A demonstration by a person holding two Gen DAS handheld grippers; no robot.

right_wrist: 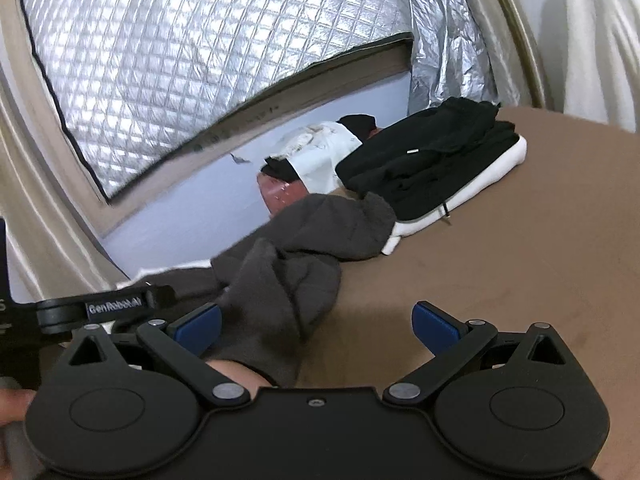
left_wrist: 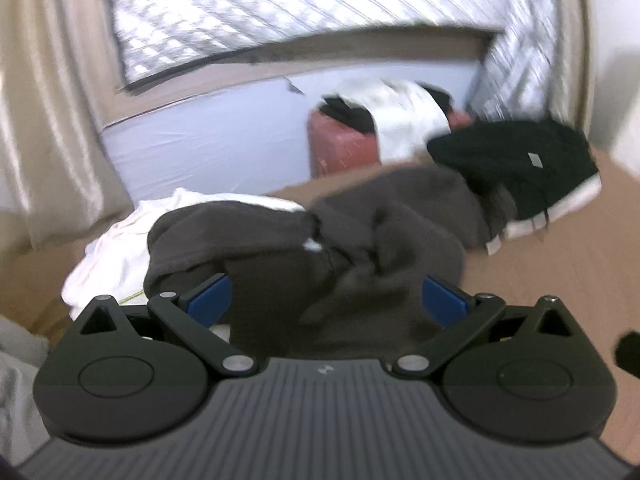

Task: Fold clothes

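Both sets of fingers spread wide, gripping nothing — left gripper point(left_wrist: 326, 300) hangs over the crumpled grey garment point(left_wrist: 360, 240); right gripper point(right_wrist: 316, 322) beside its hem. Folded black-and-white stack point(right_wrist: 432, 160) lies beyond, apart — likely sorted.

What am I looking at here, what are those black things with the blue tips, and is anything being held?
There is no robot here: a person carries a hand-held gripper in each hand, and each has a wide-angle camera looking forward along its two blue-padded fingers. One picture comes from the left hand-held gripper, the other from the right hand-held gripper. Both stand open and hold nothing.

On the brown surface lies a crumpled dark grey garment, not yet folded. Further back sits a stack with a black garment on top of a white one. Another white cloth lies partly under the grey garment. Behind is a quilted silver sheet. The left picture is blurred.
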